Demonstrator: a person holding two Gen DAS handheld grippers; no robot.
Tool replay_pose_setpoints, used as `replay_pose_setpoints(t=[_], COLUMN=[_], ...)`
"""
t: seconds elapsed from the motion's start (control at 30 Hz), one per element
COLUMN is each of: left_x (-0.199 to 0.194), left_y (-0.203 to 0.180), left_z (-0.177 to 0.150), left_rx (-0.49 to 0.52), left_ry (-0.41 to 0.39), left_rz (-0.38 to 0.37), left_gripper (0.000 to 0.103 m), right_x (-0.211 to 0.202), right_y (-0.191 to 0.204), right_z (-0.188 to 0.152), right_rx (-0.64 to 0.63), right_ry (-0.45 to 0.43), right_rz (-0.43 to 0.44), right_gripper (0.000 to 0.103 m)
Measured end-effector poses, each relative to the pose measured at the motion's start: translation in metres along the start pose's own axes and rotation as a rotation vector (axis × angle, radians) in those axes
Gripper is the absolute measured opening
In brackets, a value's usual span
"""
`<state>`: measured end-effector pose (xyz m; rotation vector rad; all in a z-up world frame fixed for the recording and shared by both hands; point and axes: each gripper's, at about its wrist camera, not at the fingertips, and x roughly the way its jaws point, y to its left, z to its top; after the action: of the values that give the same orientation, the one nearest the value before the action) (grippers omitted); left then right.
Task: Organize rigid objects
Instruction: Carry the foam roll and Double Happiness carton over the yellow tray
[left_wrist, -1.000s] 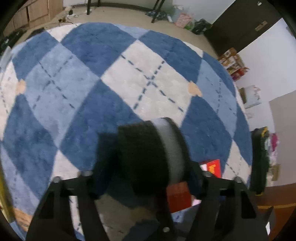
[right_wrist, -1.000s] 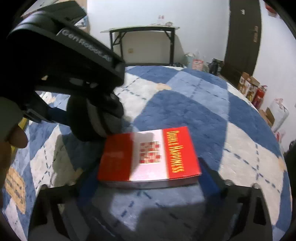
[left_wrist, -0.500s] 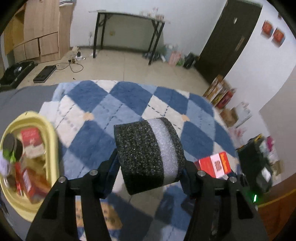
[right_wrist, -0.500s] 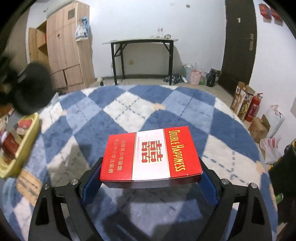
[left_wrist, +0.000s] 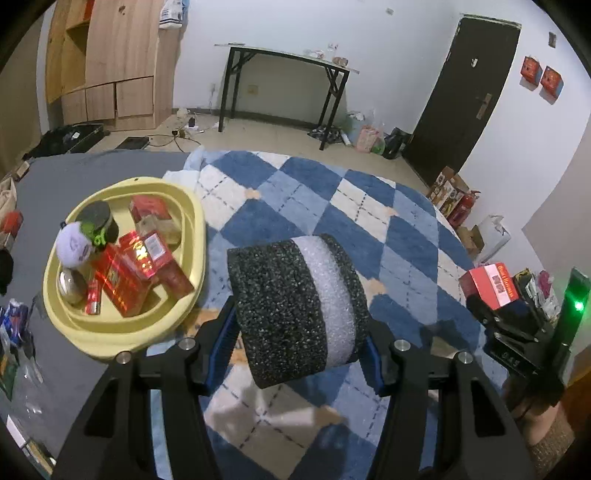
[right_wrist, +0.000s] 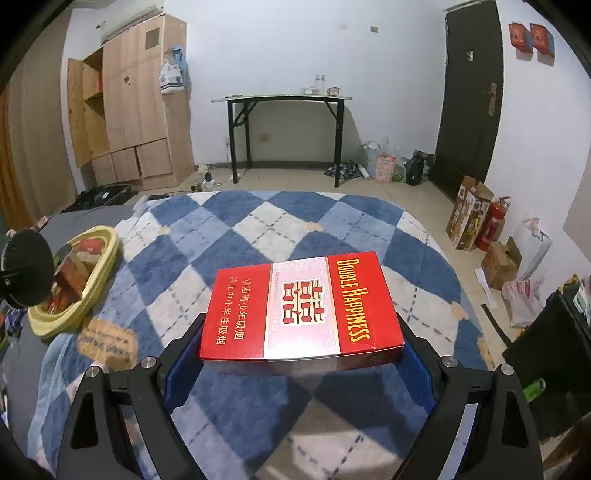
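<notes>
Fingers (left_wrist: 218, 332) of the left gripper (left_wrist: 299, 339) pinching a foam roll (left_wrist: 295, 310) by its flat ends, black with a white band, carried in the air above the rug (left_wrist: 332, 206). Fingers (right_wrist: 183, 347) of the right gripper (right_wrist: 303, 354) clamping a red box (right_wrist: 301, 314) by its short sides, lying flat and level, also clear of the rug.

Judging the step: carrying both things toward the yellow basin (left_wrist: 192, 221), with neither yet over it. Basin sitting at the rug's left edge, partly on the grey floor, already heaped with red packs, a white ball and a tin. Next move calling for swinging the roll left and down over the rim, then spreading the fingers above a free spot; box following, and needing a flat gap or tilting in, space being tight among the packs.

Left view looking down into the basin and showing its load plainly; also catching the right gripper (left_wrist: 506, 317) at the far right edge, box in it, a green light beside. Right view giving only the basin's near wall (right_wrist: 99, 273) from the side, with the roll as a dark disc (right_wrist: 26, 269) at the left edge, partly hiding it; contents hard telling there.
</notes>
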<state>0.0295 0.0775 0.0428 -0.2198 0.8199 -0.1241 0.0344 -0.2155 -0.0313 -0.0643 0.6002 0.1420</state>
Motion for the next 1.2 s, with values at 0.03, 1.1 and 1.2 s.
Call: replay_pose_setpoints(t=[0.03,1.1,1.2], left_x=[0.000,0.026,0.044], left_y=[0.002,0.219,0.230], left_z=[-0.002,0.026,0.024], left_rx=[0.006,-0.382,-0.418], left_ry=[0.000,0.130,0.176], left_rz=[0.022,0.087,0.087], left_gripper=[0.059,0.059,0.059], right_x=[-0.007,0.040,0.070], right_y=[0.003,0.273,0.306], right_z=[-0.002,0.094,0.127], right_rx=[-0.002,-0.400,-0.462], right_ry=[-0.002,0.062,0.117], right_rz=[0.006,0.473,0.519], right_gripper=[0.091,0.091,0.091])
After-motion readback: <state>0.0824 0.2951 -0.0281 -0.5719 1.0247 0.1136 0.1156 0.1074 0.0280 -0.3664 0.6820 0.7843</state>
